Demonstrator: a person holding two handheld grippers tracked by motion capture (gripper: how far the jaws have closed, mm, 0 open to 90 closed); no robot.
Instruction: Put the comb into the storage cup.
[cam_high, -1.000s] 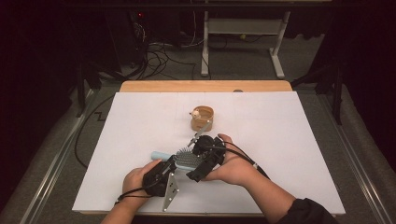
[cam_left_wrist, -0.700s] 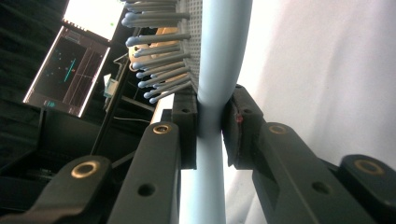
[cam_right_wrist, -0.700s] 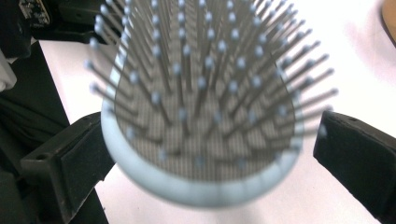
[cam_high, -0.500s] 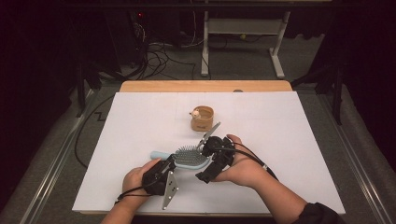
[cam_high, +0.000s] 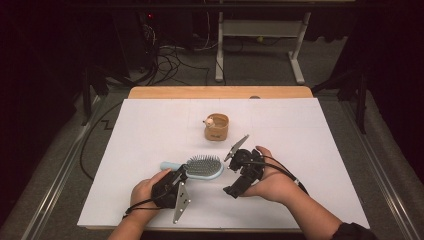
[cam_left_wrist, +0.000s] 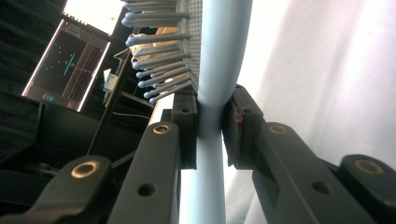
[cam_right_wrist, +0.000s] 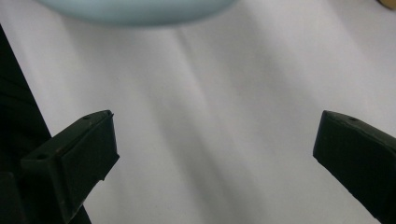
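I see the hairbrush (cam_high: 200, 167) lying on the white counter (cam_high: 150, 130), near its front edge, long axis approx left-right in the high view, head to the right, bristles up, handle end poking left. My left tool (cam_high: 176, 181) is clamped on the handle w/ the hand low at the counter's front. Left gripper view gives the close-up: pads (cam_left_wrist: 187, 126) squeezing the pale blue neck just below the bristles. Right tool (cam_high: 235, 187) sits just right of the brush head, jaws wide apart, nothing between them. A small brown cup (cam_high: 216, 127) stands further back.

High view overhead; gripper views close, sharing hairbrush (cam_high: 202, 167).
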